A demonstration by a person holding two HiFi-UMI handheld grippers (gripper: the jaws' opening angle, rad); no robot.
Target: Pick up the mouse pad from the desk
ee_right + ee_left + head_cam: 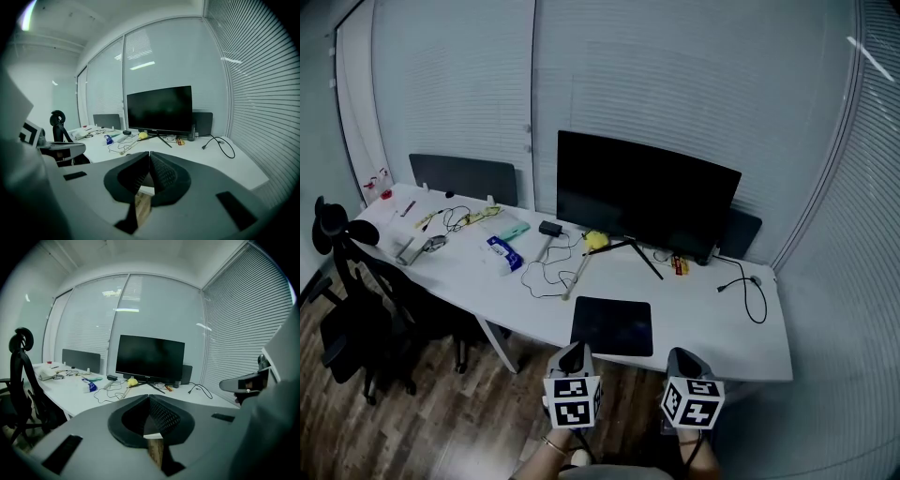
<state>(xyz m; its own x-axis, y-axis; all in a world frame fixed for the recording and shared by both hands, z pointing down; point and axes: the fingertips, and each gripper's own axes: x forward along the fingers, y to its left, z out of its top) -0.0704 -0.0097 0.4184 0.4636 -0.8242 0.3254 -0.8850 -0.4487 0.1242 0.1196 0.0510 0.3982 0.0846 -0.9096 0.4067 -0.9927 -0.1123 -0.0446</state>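
The black mouse pad [612, 325] lies flat near the front edge of the white desk [712, 323], in front of the monitor. Both grippers hover short of that edge, over the floor. My left gripper [575, 354] points at the pad's near left corner and my right gripper [682, 358] sits just right of the pad. In the left gripper view the left gripper [149, 397] has its jaws together with nothing between them. The right gripper [149, 153] looks the same in its own view. Each gripper's body hides the pad in both gripper views.
A large dark monitor [645, 195] stands mid-desk on thin legs. Loose cables [546, 272], a yellow object [596, 240] and a blue packet [504, 253] lie left of the pad. A black cable [750, 295] curls at the right. An office chair [356, 309] stands at the left on wooden flooring.
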